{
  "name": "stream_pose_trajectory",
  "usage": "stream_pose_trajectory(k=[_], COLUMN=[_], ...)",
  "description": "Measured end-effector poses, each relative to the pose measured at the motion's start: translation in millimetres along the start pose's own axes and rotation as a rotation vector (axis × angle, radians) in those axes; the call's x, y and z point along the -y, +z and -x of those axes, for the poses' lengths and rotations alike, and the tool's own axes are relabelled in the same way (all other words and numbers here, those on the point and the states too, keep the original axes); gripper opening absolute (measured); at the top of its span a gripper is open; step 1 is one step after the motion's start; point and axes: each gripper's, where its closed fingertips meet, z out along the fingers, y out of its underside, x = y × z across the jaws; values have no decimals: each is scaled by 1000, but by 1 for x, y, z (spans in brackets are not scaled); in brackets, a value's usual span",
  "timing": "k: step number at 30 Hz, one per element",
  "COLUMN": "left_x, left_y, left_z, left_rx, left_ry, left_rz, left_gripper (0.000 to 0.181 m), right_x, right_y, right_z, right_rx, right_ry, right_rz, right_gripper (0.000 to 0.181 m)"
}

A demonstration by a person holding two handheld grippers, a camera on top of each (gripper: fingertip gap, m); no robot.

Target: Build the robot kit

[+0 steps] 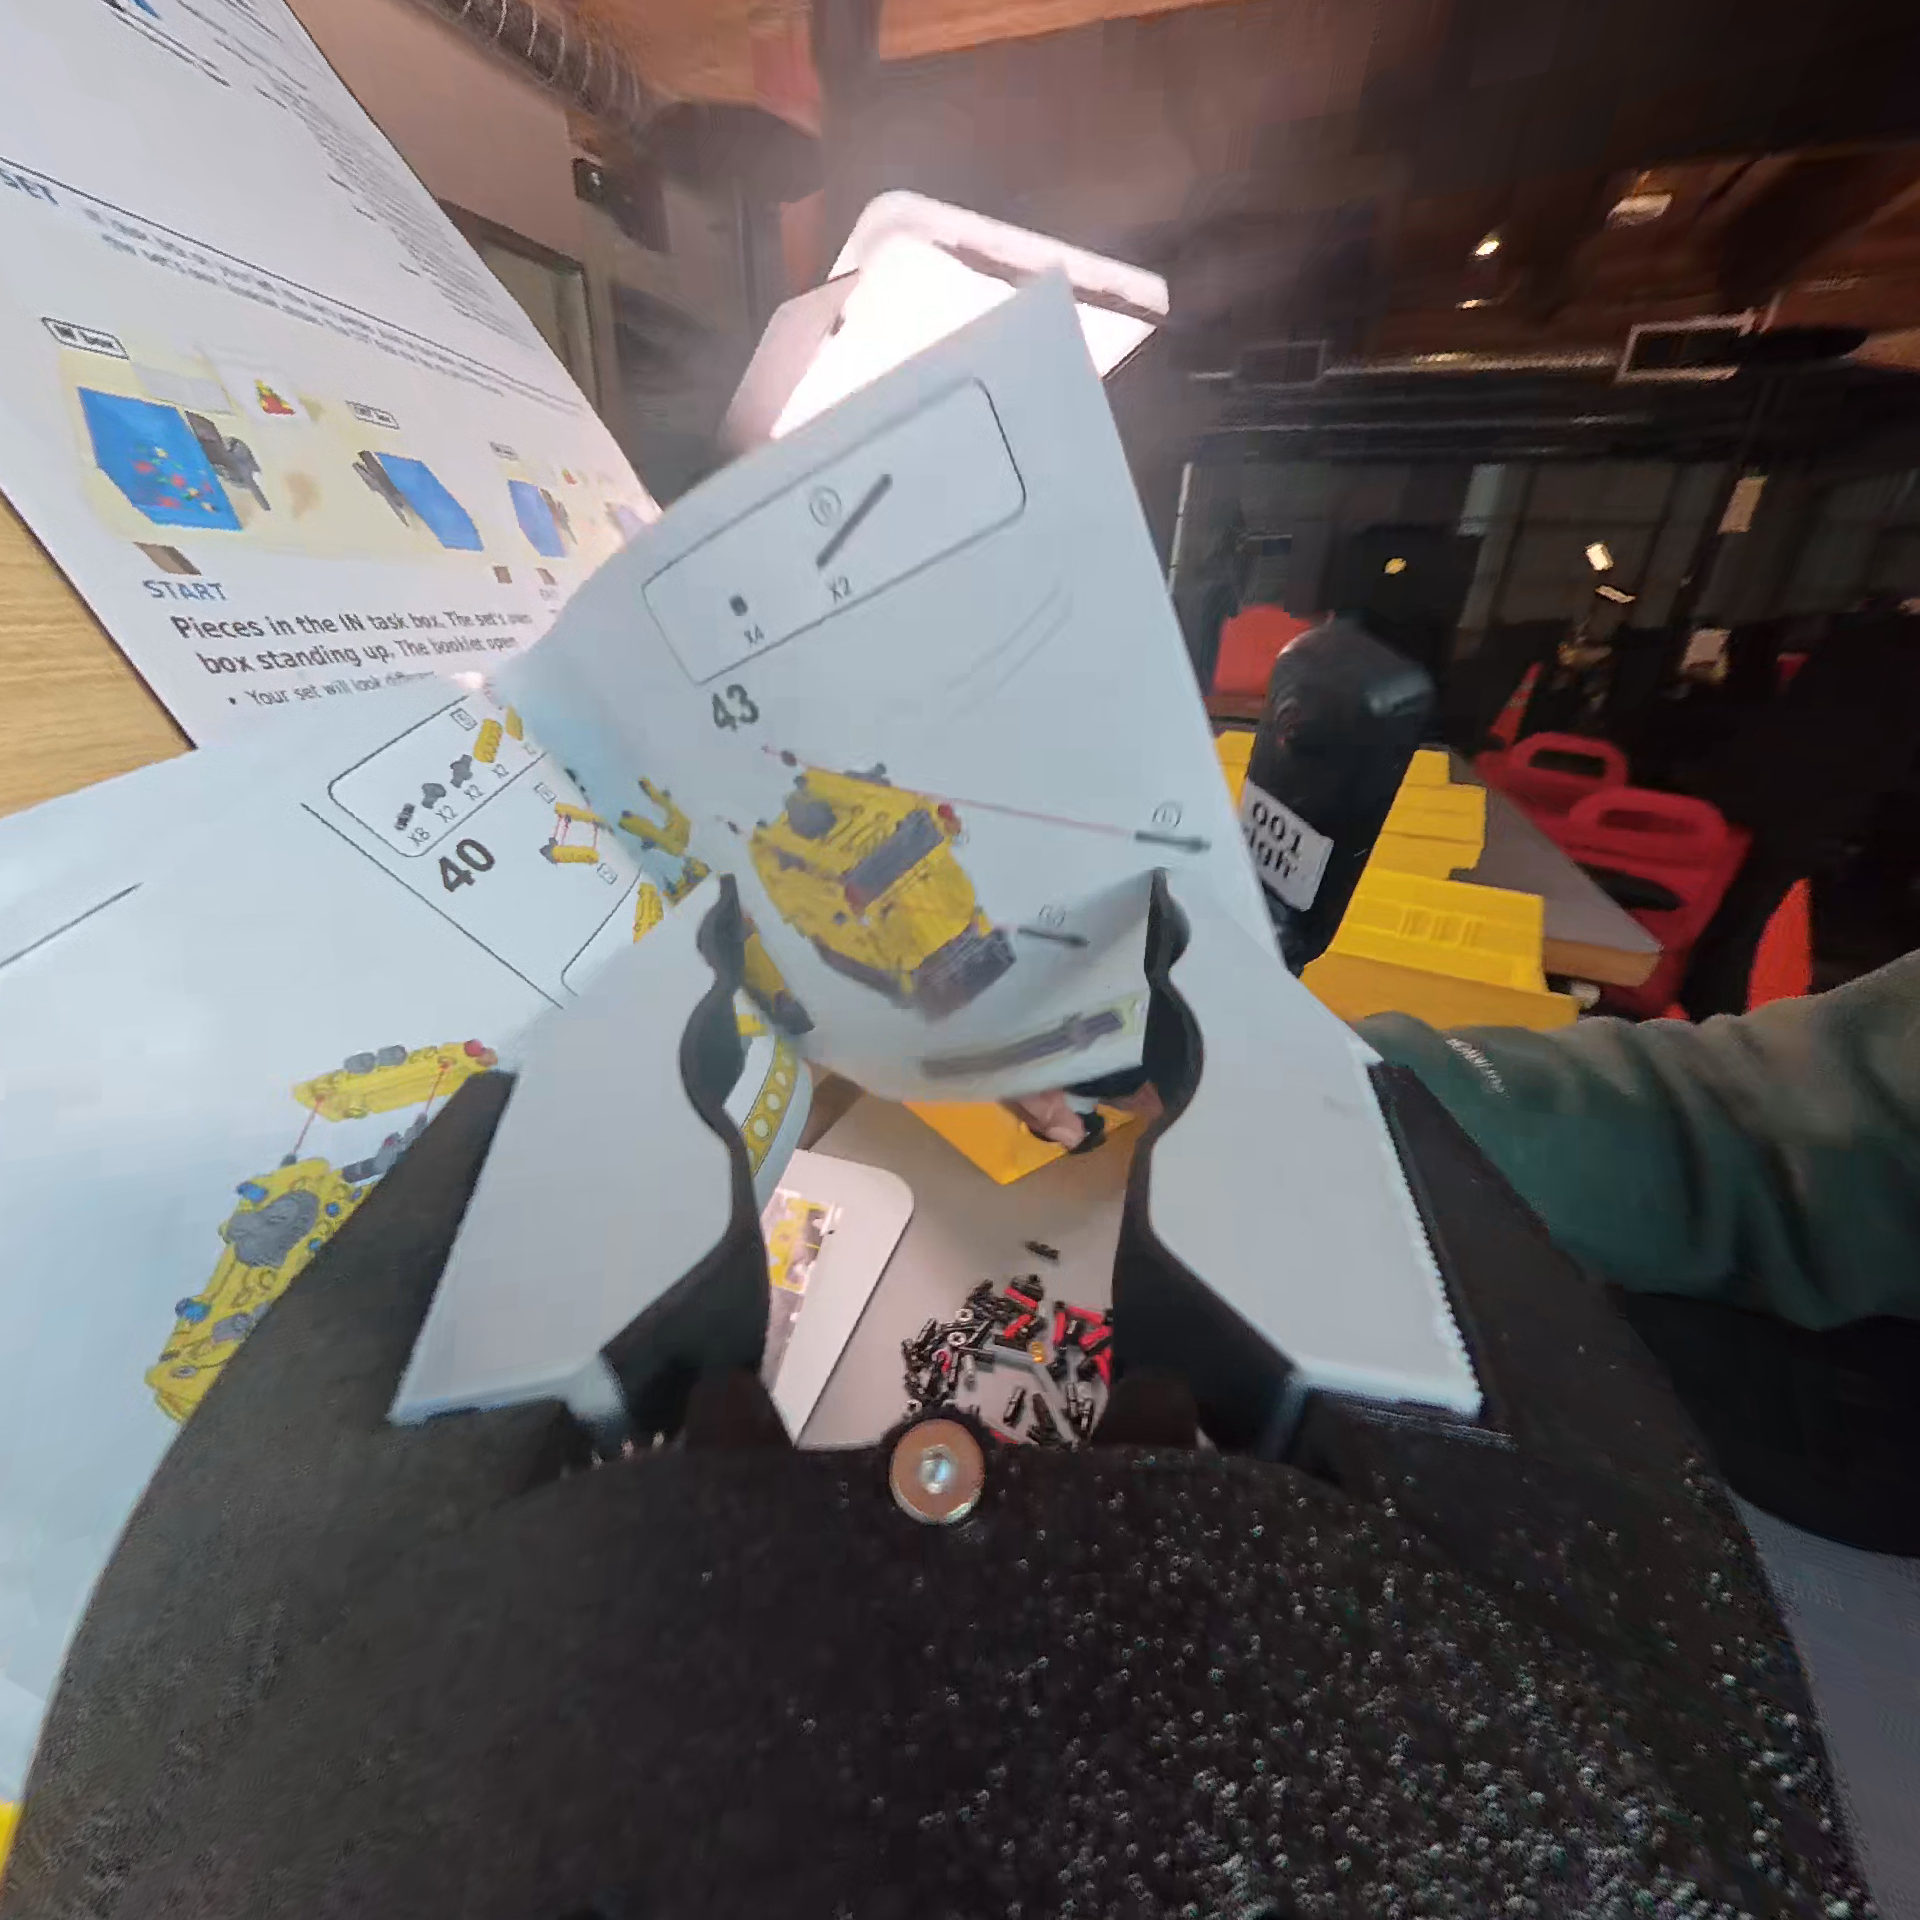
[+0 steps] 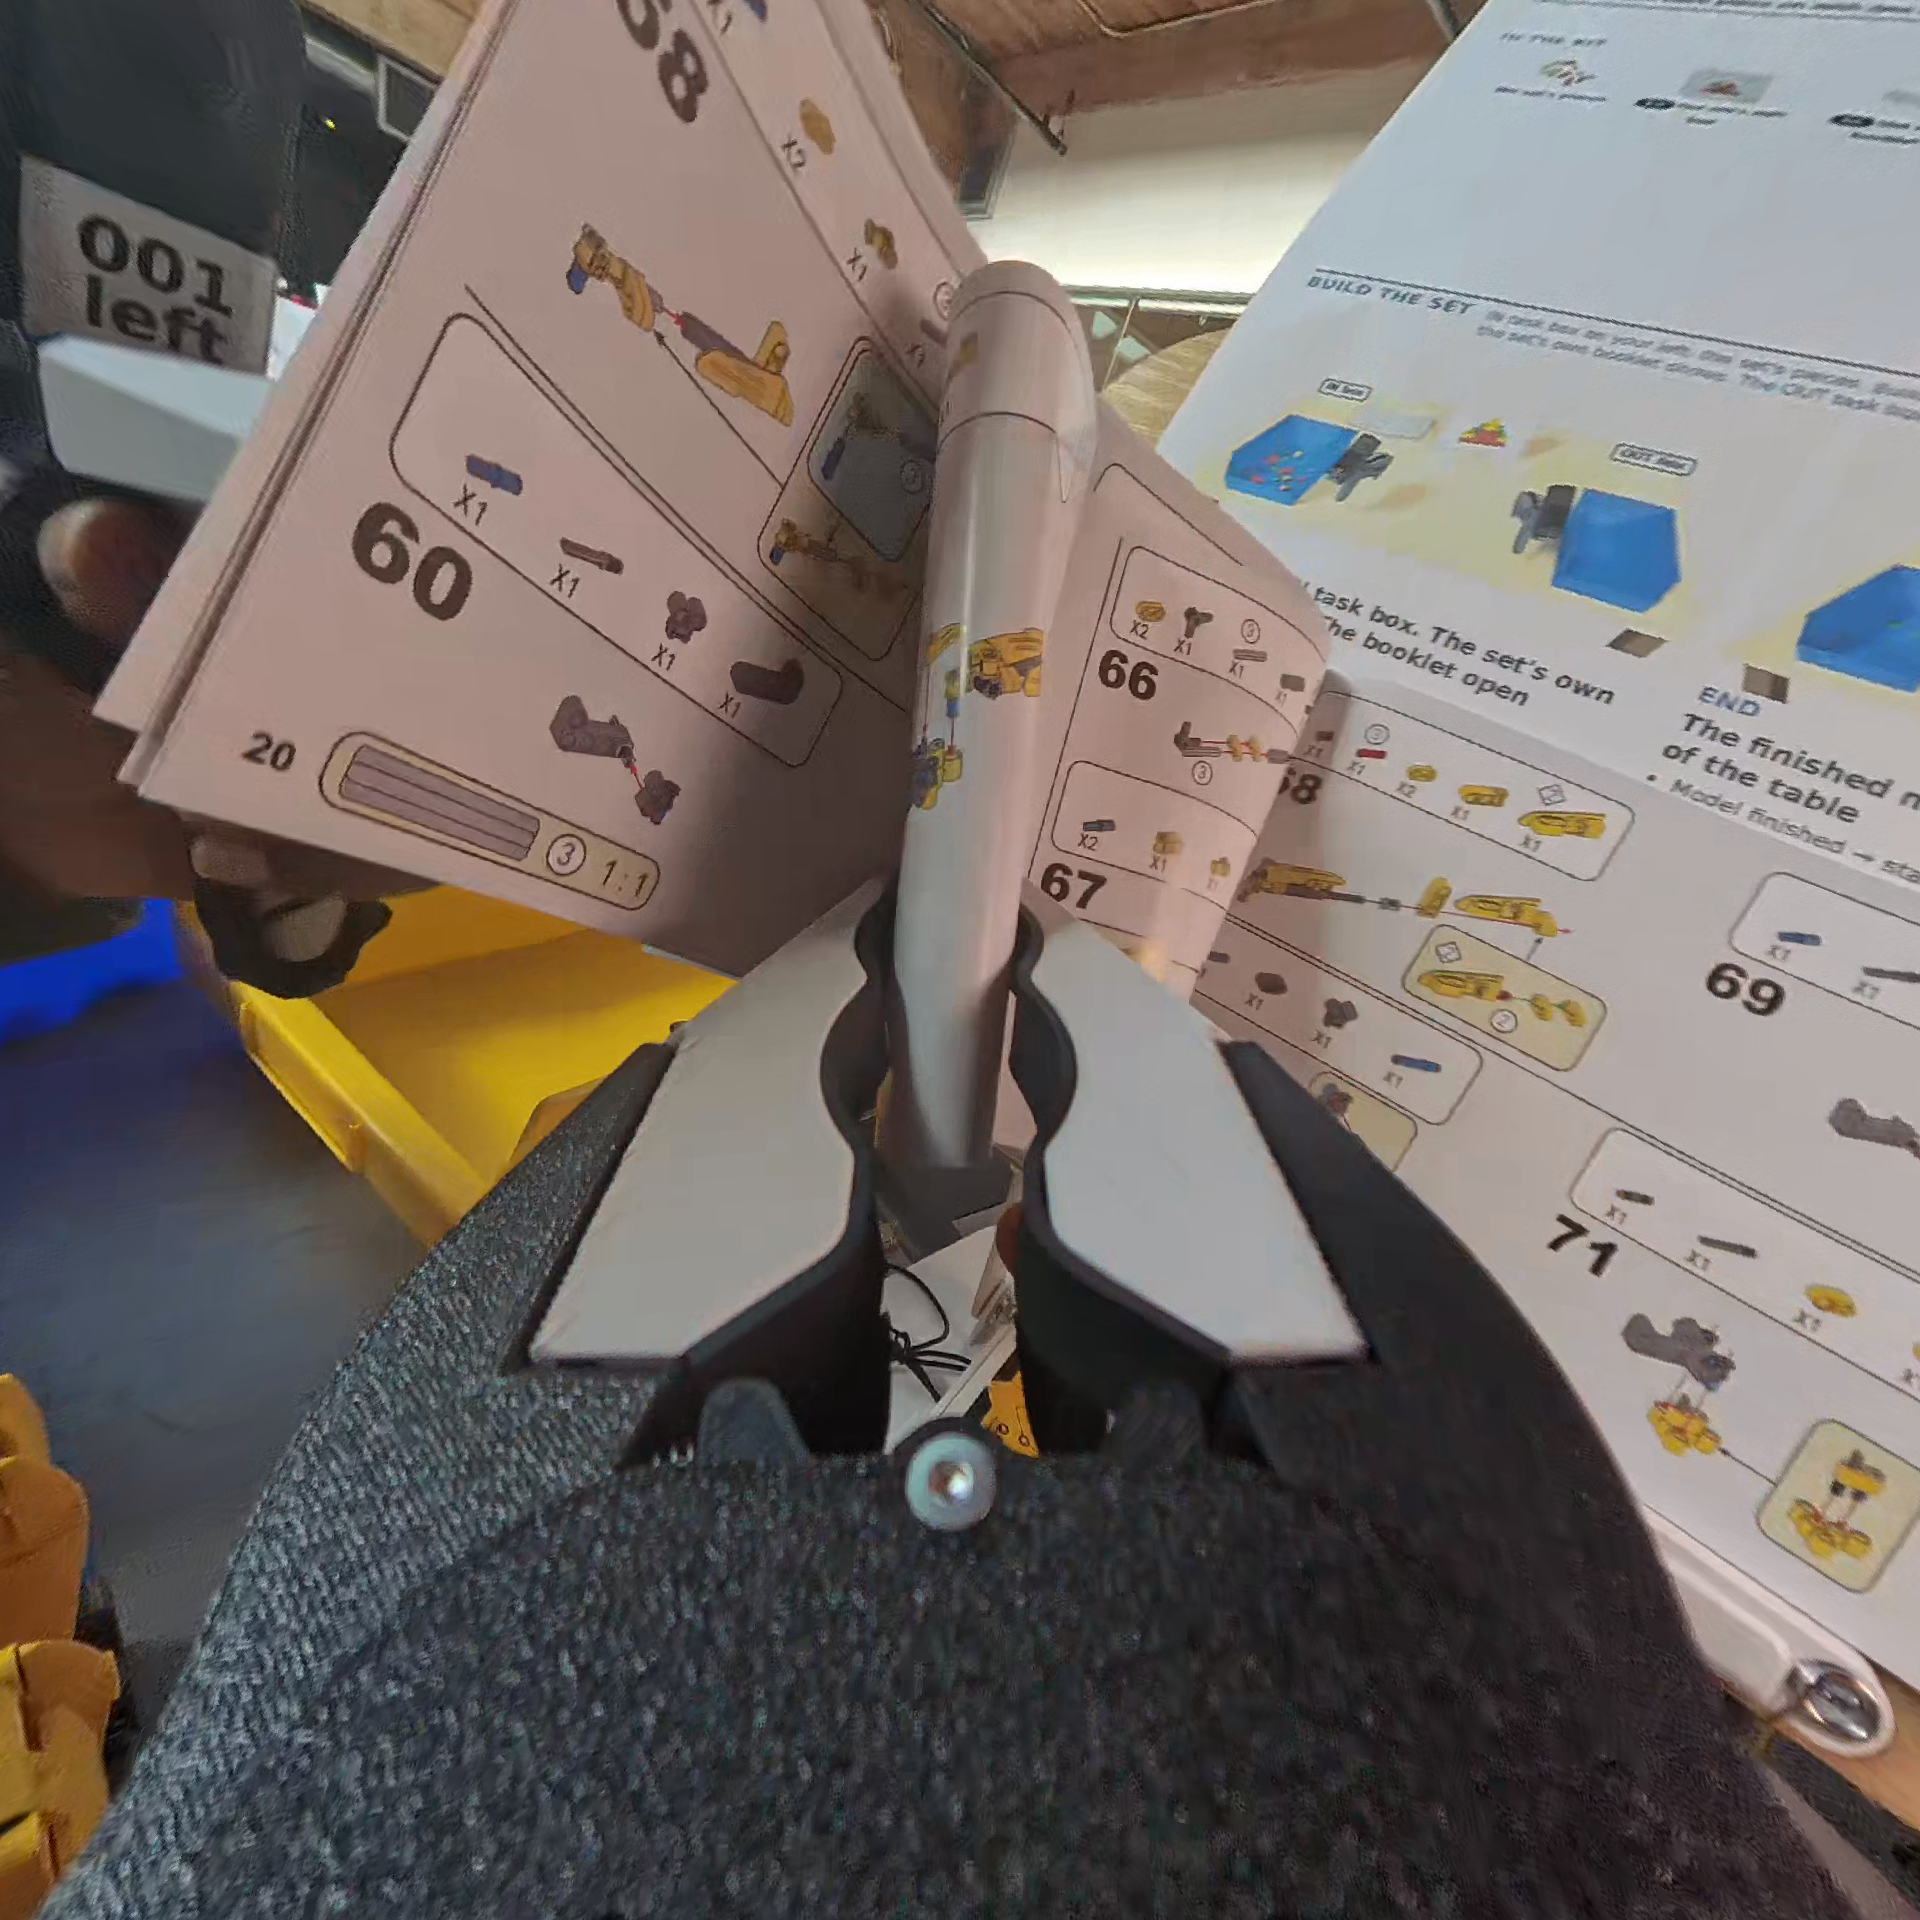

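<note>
An open building-instruction booklet stands propped in front of me, its pages showing a yellow vehicle model. In the left wrist view one page is lifted and blurred. It spans the gap between the spread fingers of my left gripper, which is open. In the right wrist view my right gripper is shut on a curled page near its lower edge. A stack of turned pages stands up to its left, with a gloved hand under it. The right-hand booklet page lies flat.
A printed instruction sheet leans behind the booklet and also shows in the right wrist view. Small black and red pieces lie on the grey table. A yellow bin, a blue bin and a green sleeve are close by. The tips of one gripper are about 7 centimetres away from the tips of the other.
</note>
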Motion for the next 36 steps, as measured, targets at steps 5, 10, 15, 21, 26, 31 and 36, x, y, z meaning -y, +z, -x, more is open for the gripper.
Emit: stream_pose_trajectory(k=[5, 10, 15, 21, 26, 31, 36], left_x=[15, 11, -3, -21, -21, -11, -14], left_y=[-28, -43, -43, -48, -66, -76, -77], left_z=[-3, 16, 29, 53, 86, 100, 109], left_rx=[-52, 33, 76, 221, 438, 583, 677], left_ry=[-131, -185, -234, -223, -163, -48, 30], left_rz=[27, 64, 102, 185, 187, 179, 214], left_gripper=[90, 85, 81, 38, 0, 0, 0], right_x=[-2, -6, -18, -23, -21, -5, -8], right_y=[22, 39, 49, 52, 46, 25, 8], right_z=[24, 58, 82, 91, 101, 88, 9], right_rx=[-7, 39, 93, 105, 133, 78, -151], right_ry=[-144, -285, -337, -341, -331, -272, -80], right_rz=[25, 63, 121, 132, 116, 44, 47], right_gripper=[23, 52, 70, 73, 72, 70, 71])
